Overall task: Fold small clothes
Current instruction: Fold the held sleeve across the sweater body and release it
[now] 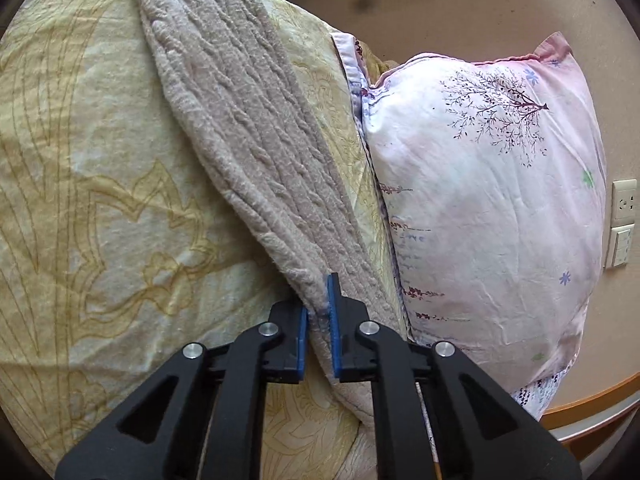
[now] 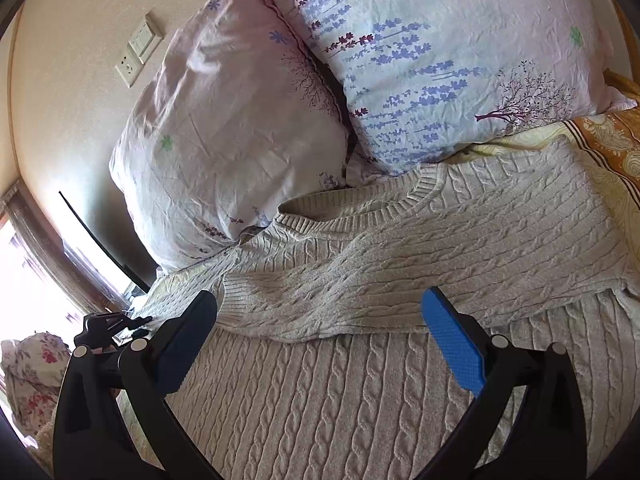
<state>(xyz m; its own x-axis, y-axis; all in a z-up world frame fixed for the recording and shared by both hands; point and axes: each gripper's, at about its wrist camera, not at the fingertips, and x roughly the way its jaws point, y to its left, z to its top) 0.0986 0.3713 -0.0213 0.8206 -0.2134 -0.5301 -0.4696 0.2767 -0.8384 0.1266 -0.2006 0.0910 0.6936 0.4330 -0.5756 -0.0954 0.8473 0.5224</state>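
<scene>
**Sleeve Pinched, Fold Pending**

The cable-knit sweater (image 2: 360,380) lay flat on the yellow bedspread (image 1: 100,200), its collar just below the pillows (image 2: 440,60). Risk, as judged: the thick knit could slip free or drag the body askew if pulled hard. The left gripper (image 1: 319,320) was clamped on a sleeve (image 1: 248,140); the right gripper (image 2: 320,344) hovered above the sweater, fingers wide apart, holding nothing.
</scene>
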